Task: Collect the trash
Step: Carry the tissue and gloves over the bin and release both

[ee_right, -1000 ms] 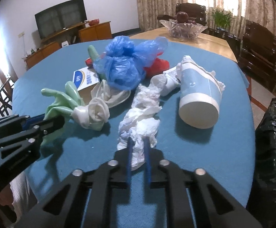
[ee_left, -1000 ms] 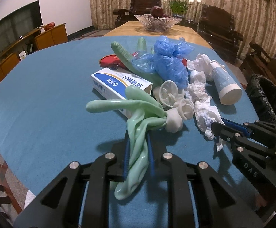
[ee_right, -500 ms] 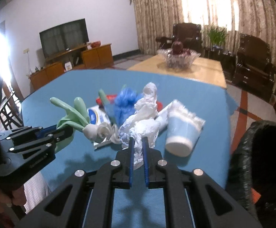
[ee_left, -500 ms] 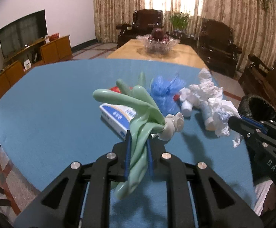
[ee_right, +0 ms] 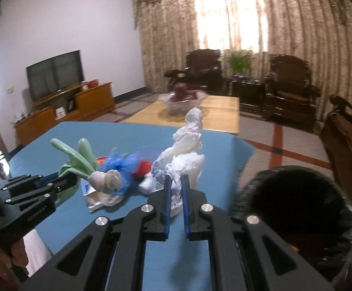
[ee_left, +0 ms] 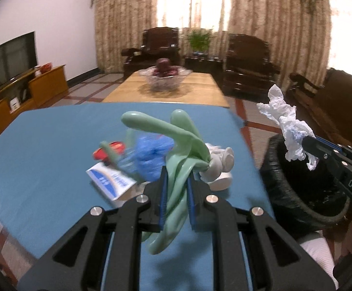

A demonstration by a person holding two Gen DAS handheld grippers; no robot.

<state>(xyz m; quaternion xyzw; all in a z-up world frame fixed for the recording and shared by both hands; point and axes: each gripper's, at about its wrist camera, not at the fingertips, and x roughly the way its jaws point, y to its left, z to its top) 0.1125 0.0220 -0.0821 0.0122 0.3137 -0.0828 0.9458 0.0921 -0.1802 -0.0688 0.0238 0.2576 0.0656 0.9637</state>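
My left gripper (ee_left: 177, 181) is shut on a pale green rubber glove (ee_left: 176, 140) and holds it in the air above the blue table (ee_left: 42, 145). It also shows in the right wrist view (ee_right: 75, 160). My right gripper (ee_right: 175, 186) is shut on crumpled white tissue (ee_right: 188, 152) and holds it up at the table's right edge, beside the black-lined trash bin (ee_right: 294, 206). In the left wrist view the tissue (ee_left: 287, 126) hangs over the bin (ee_left: 302, 194). A blue plastic bag (ee_left: 151, 155), a medicine box (ee_left: 110, 179) and a red item (ee_left: 108, 150) lie on the table.
Beyond the blue table stands a wooden table (ee_left: 166, 89) with a glass fruit bowl (ee_left: 164, 75). Dark wooden armchairs (ee_left: 246, 65) line the curtained window. A TV (ee_right: 54, 75) stands on a wooden cabinet at the left.
Both grippers have risen well off the table with their loads. The right gripper carried the tissue to the right, over towards the bin. The glove now hangs clear of the pile.
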